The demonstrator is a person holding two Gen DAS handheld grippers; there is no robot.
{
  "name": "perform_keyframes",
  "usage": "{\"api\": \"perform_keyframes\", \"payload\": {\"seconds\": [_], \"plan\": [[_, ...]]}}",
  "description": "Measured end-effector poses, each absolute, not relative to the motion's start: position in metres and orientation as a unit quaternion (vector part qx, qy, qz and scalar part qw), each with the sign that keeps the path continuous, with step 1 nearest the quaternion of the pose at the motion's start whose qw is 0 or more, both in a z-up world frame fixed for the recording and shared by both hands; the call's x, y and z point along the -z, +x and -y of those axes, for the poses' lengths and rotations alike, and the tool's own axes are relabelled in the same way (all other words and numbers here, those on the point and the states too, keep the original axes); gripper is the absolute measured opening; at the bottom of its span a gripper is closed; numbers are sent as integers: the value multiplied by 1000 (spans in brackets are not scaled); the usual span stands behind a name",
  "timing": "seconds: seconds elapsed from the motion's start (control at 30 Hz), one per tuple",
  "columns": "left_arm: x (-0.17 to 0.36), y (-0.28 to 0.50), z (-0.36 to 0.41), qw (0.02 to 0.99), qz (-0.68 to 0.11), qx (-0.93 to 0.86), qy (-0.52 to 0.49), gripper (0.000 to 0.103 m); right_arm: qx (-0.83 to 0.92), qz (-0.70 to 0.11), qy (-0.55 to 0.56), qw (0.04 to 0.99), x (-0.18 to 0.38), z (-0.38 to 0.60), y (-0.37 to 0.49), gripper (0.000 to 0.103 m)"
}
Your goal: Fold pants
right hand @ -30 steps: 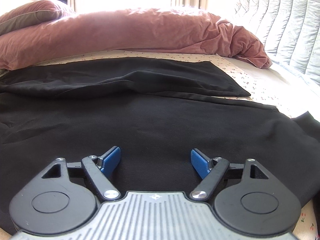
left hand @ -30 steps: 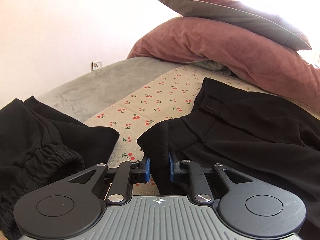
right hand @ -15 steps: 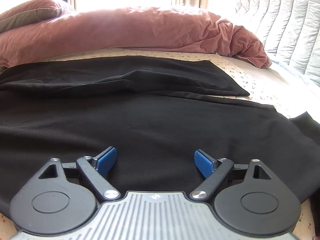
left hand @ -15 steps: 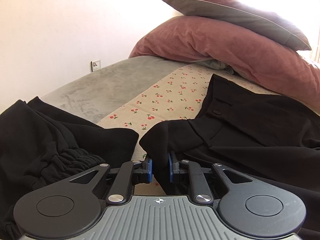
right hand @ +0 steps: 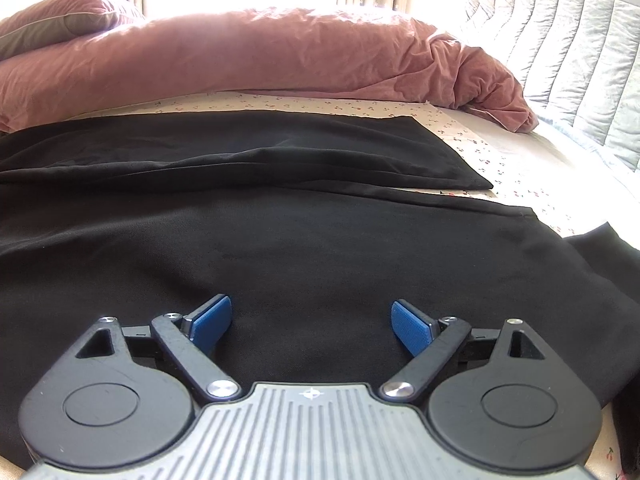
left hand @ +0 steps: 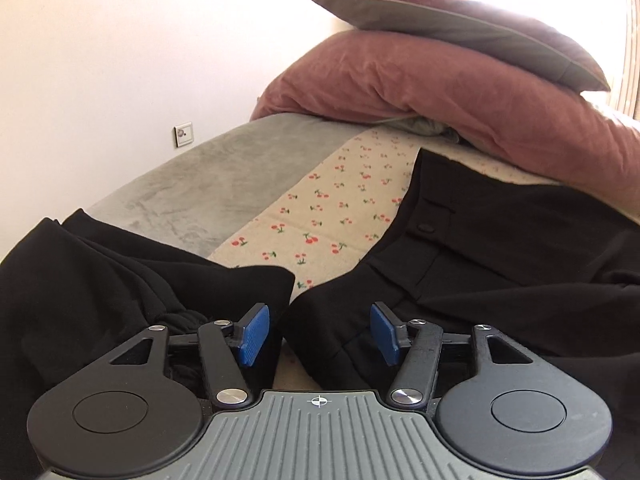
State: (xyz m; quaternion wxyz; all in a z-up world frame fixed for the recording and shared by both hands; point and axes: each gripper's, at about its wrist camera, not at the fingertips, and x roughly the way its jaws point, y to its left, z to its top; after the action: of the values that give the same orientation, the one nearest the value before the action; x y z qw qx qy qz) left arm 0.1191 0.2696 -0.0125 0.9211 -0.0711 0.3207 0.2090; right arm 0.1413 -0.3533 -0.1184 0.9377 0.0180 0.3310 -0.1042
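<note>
Black pants (left hand: 500,256) lie spread on the bed, waistband and button toward the left wrist view's middle. My left gripper (left hand: 318,334) has its jaws opening; a corner of the waistband lies between the blue pads (left hand: 253,334), and neither pad presses on it. In the right wrist view the pants' legs (right hand: 280,248) stretch flat across the bed, one leg laid behind the other. My right gripper (right hand: 311,324) hovers just over the black cloth, jaws opening wide, nothing pinched between them.
A second black garment with an elastic cuff (left hand: 100,292) is heaped at the left. Dusty-pink pillows (left hand: 460,92) and a pink duvet (right hand: 280,64) are piled at the back. A cherry-print sheet (left hand: 340,216) and a grey blanket (left hand: 224,188) cover the bed; a quilted headboard (right hand: 568,60) stands right.
The left gripper was shut on the waistband corner and has now let go, its jaws spread apart, after shifting slightly. The right gripper's jaws have widened a little; that hand stayed put.
</note>
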Motion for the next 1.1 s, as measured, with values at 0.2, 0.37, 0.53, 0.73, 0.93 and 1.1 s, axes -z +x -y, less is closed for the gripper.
{"api": "perform_keyframes", "payload": {"seconds": [0.2, 0.37, 0.53, 0.73, 0.93, 1.1], "plan": [[3, 116, -253, 917, -329, -208, -90, 65, 96, -329, 35, 939, 122, 360, 143, 95], [-18, 102, -214, 904, -352, -179, -167, 65, 84, -316, 53, 944, 124, 366, 136, 97], [-71, 75, -161, 942, -281, -105, -152, 85, 104, -301, 60, 946, 124, 364, 123, 97], [-48, 83, -147, 944, -273, -130, -132, 85, 162, -301, 62, 938, 124, 357, 101, 97], [-51, 103, -148, 934, -286, -88, -195, 82, 206, -311, 49, 927, 125, 345, 90, 97], [-43, 106, -133, 927, -310, -64, -203, 82, 261, -318, 52, 910, 123, 328, 78, 97]]}}
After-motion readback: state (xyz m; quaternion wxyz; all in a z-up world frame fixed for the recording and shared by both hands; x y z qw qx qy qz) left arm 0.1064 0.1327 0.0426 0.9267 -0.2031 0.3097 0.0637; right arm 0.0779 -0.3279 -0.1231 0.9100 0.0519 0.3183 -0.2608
